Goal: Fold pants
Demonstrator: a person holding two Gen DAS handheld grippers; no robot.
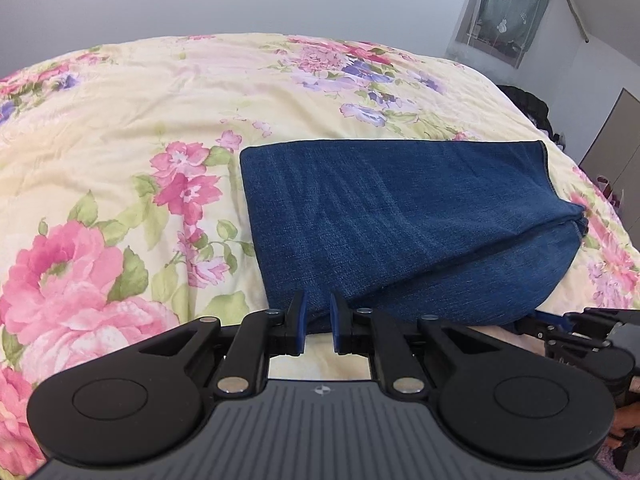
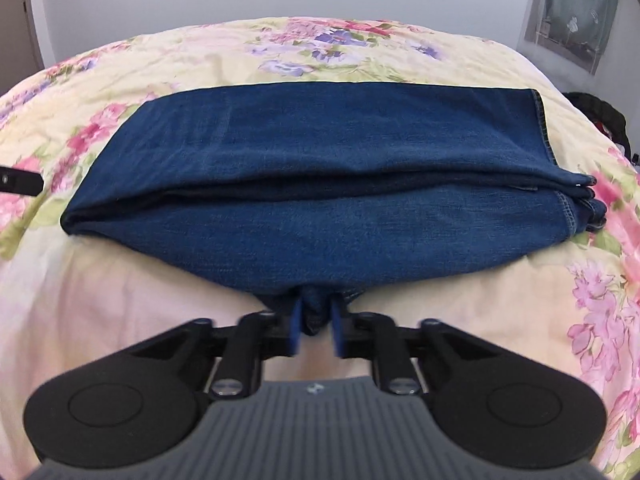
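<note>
Blue denim pants lie folded in layers on a floral bedspread. In the left wrist view my left gripper is shut on the near left edge of the pants, denim pinched between its blue pads. In the right wrist view the pants span the frame, with the hem stitching at the right. My right gripper is shut on a bunched fold of denim at the near edge. The right gripper shows at the lower right of the left wrist view.
The bedspread covers the whole bed. A grey wall stands behind. A curtained window is at the upper right, and dark clothing lies past the bed's right edge.
</note>
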